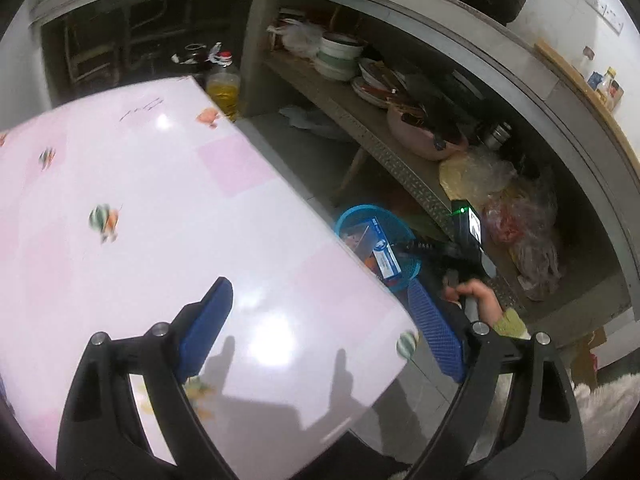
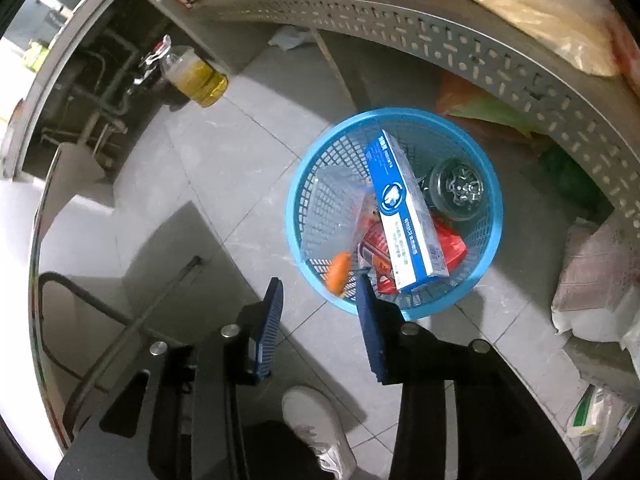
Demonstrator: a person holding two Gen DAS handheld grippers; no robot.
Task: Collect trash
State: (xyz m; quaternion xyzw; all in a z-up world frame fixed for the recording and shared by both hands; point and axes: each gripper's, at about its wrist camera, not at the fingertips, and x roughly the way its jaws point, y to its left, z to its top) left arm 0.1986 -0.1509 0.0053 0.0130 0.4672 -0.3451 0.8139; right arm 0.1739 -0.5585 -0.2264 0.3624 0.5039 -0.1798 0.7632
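Drop step in hand: right gripper (image 2: 320,292) poised above the blue basket (image 2: 304,216) on the floor, jaws parted, nothing pinched, a small orange scrap (image 2: 339,273) blurred just beyond the tips at the basket's near wall, judged freshly let go. Basket already holding a blue-and-white box (image 2: 404,208), red wrapper (image 2: 452,246) and a round metal item (image 2: 460,190). Left gripper (image 1: 320,320) spread wide and empty over the pink table (image 1: 160,200), no trash visible there; next move judged a search for a further piece.
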